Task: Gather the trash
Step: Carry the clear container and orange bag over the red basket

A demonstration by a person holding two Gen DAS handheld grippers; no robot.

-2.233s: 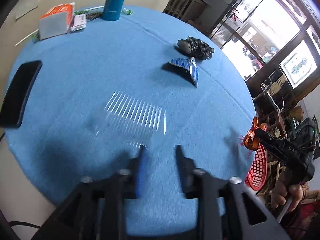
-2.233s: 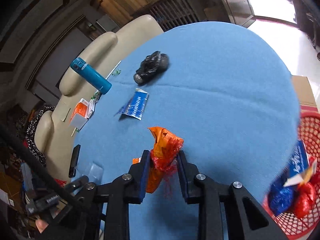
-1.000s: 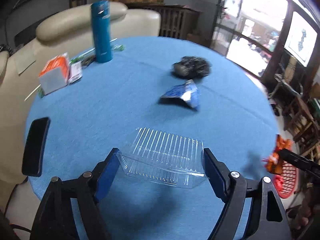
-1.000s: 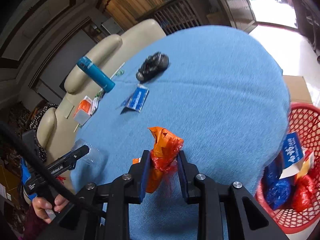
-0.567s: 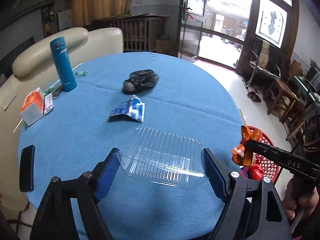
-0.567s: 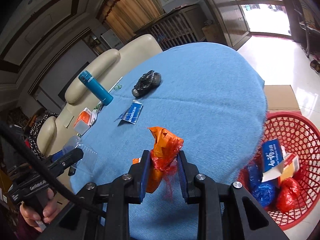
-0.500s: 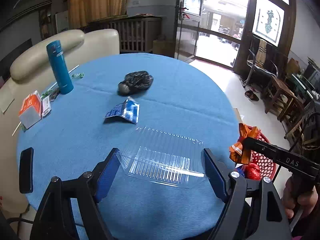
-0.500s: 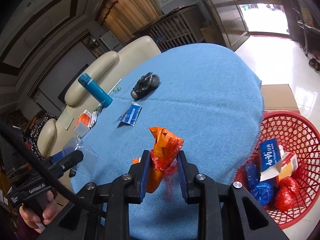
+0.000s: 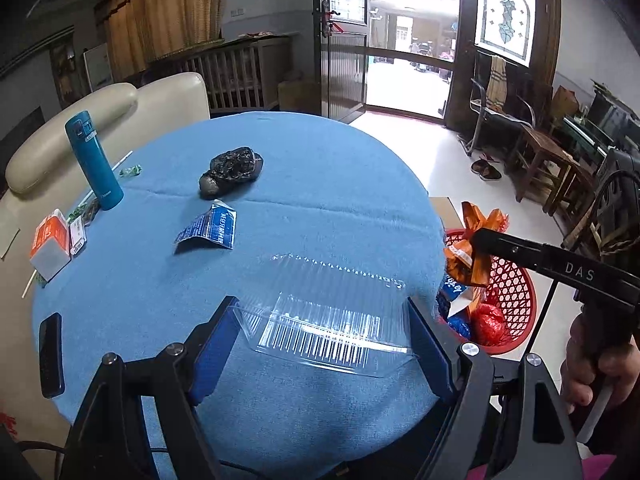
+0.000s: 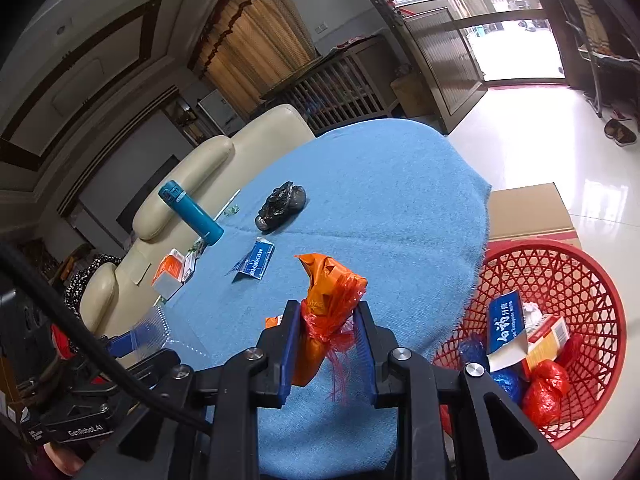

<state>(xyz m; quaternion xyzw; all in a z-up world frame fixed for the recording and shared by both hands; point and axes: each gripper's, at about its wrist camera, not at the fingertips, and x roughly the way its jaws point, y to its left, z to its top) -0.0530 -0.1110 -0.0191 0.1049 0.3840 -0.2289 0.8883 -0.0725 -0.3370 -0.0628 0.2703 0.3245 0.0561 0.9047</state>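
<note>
A clear ribbed plastic clamshell [image 9: 328, 312] sits between the blue pads of my left gripper [image 9: 324, 344], which is shut on its two ends and holds it above the round blue table [image 9: 320, 168]. My right gripper [image 10: 328, 344] is shut on a crumpled orange and red wrapper [image 10: 328, 300]; the left wrist view shows that wrapper [image 9: 476, 236] over the table's right edge, above the red mesh basket [image 9: 516, 292]. The basket [image 10: 560, 280] stands on the floor and holds several wrappers. A blue wrapper [image 9: 210, 228] and a black bag [image 9: 234, 168] lie on the table.
A teal flask [image 9: 94, 160], an orange-and-white box [image 9: 50, 244] and a black phone [image 9: 51, 354] are on the table's left side. A cream sofa [image 9: 100, 120] runs behind it. A cardboard box [image 10: 528, 210] lies beyond the basket. Wooden stools [image 9: 548, 168] stand at right.
Both grippers have swung right and risen with their loads. The clamshell has left the table; the orange wrapper now hangs near the table's edge, close above the red basket.
</note>
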